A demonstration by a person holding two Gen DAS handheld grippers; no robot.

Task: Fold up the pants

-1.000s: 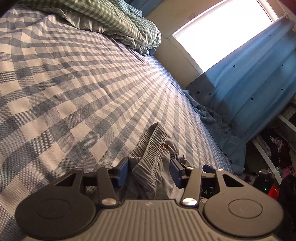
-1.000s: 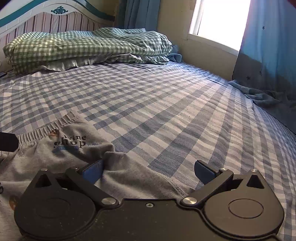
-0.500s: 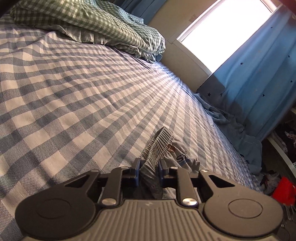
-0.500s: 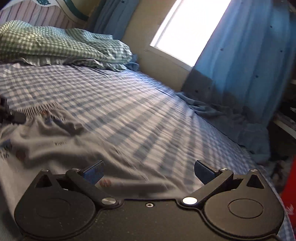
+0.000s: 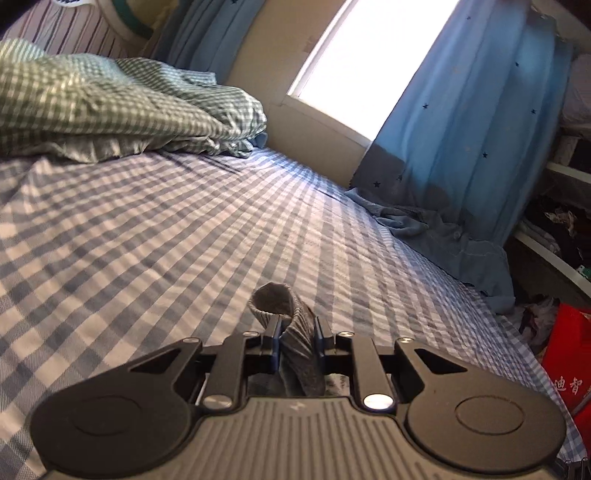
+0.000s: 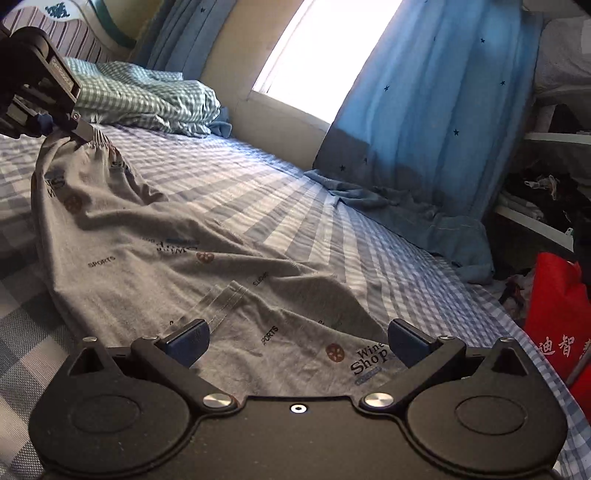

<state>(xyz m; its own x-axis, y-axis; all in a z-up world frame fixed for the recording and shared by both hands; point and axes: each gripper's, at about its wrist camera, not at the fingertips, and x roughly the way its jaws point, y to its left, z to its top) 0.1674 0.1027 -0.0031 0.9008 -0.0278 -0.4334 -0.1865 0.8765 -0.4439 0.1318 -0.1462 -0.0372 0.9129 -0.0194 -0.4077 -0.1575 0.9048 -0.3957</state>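
Two tools over checked bed (image 6: 280, 192) — left (image 5: 295, 328) pinches pants (image 6: 155, 258), right (image 6: 297, 341) gapes empty.

L gripper (image 5: 296, 334) clamped on pants (image 6: 155, 236) waistband, raised off it; R gripper (image 6: 297, 341) held wide open above pants.

Home bedroom. Bed with blue-white checked sheet (image 5: 155, 236) is filling both views; green gingham duvet (image 5: 110, 110) is lying bunched by a striped headboard (image 5: 74, 33). Blue star-print curtains (image 5: 472, 122) are hanging at a bright window (image 5: 362, 62), cluttered white shelves (image 6: 535, 177) and red bag (image 6: 554, 306) are sitting beside the bed.
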